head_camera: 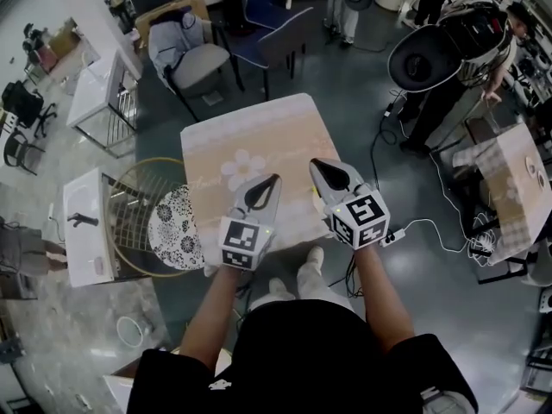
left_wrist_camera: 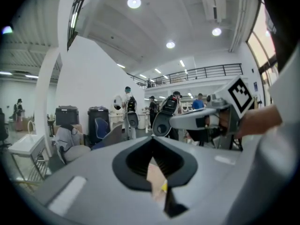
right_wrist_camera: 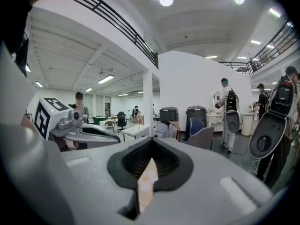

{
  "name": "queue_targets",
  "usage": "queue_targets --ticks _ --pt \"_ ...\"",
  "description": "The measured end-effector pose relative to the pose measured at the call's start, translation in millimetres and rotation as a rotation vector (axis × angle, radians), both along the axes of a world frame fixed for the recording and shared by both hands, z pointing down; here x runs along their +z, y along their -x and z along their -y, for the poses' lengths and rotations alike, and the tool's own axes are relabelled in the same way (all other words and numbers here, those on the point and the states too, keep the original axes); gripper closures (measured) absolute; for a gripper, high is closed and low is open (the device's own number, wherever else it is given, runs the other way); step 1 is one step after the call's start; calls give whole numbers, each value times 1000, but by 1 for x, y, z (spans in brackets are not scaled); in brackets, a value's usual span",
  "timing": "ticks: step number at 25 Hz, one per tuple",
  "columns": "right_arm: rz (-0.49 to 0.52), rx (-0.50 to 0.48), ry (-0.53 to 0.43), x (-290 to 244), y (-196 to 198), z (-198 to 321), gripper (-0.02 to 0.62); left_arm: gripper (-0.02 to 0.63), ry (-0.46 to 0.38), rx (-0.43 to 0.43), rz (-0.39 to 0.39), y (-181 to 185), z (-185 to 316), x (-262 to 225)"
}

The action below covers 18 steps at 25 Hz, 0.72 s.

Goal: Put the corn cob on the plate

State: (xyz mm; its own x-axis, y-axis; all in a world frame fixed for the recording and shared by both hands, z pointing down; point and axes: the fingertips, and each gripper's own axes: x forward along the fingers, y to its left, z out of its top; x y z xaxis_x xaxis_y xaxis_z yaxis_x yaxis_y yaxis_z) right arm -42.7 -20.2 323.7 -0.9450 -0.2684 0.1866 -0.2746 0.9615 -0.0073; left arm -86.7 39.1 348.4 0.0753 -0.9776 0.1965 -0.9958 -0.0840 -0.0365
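Observation:
A small table with a beige cloth stands below both grippers in the head view. On it lies a white flower shape; I cannot tell whether it is the plate or a print. A small yellow patch, perhaps the corn cob, peeks out beside the right gripper. My left gripper and right gripper are held side by side above the table's near half, both shut and empty. Each gripper view looks level across the room over closed jaws, left gripper and right gripper; a sliver of beige cloth shows through each gap.
A round wire chair with a black-and-white patterned cushion stands just left of the table, with white side tables beyond it. Chairs stand behind the table. A person with backpack gear is at the back right. Cables and a power strip lie on the floor at right.

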Motion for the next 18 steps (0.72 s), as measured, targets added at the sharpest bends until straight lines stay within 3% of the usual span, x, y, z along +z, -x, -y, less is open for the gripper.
queue_targets --ticks 7,18 --pt "19 -28 -30 -16 1 -39 594 597 -98 -6 27 -4 -30 -29" --pt "27 -32 -51 -28 9 -75 594 597 -149 -26 19 11 -65 -51"
